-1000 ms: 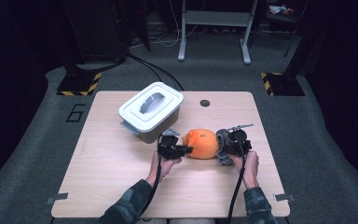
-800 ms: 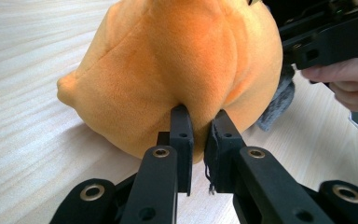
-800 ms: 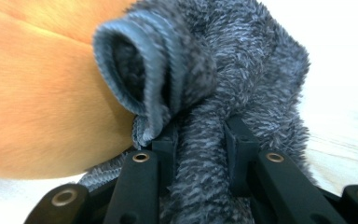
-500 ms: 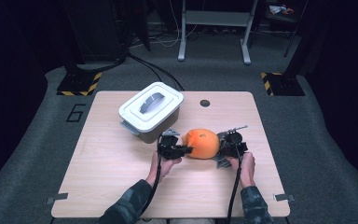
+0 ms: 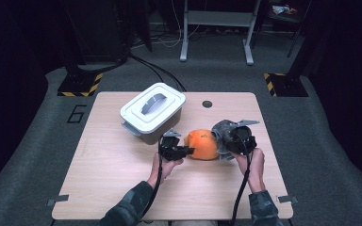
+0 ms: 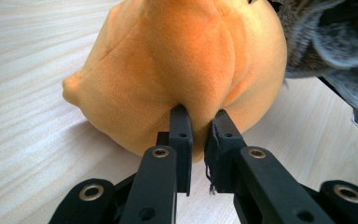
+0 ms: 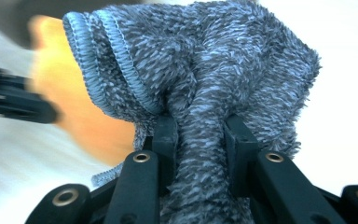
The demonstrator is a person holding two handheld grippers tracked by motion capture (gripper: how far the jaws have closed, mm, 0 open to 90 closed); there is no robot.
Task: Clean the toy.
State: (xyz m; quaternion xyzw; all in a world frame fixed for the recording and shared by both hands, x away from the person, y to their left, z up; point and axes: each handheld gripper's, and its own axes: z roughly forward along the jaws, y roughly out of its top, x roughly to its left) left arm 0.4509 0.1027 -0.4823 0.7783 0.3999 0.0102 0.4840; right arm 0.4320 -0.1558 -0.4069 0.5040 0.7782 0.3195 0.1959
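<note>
The left gripper (image 6: 199, 122) pinches a fold of the orange plush toy (image 6: 186, 65) between nearly closed jaws; the right gripper (image 7: 199, 130) clamps a bunched grey fuzzy cloth (image 7: 205, 70). The toy lies mid-table (image 5: 122, 188), long axis crosswise between the grippers, its nub toward the person, near the white lidded box (image 5: 152, 110).

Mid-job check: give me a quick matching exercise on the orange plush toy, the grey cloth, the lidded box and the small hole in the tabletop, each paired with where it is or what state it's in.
Things:
1. orange plush toy
2. grey fuzzy cloth
3. white lidded box
4. round hole in the table

States:
A. lid on, untouched, at the table's far left
B. bunched between the right gripper jaws
C. pinched at its near side by the left gripper
D. near the far edge, beyond the toy

Pairs: 1-C, 2-B, 3-A, 4-D
</note>
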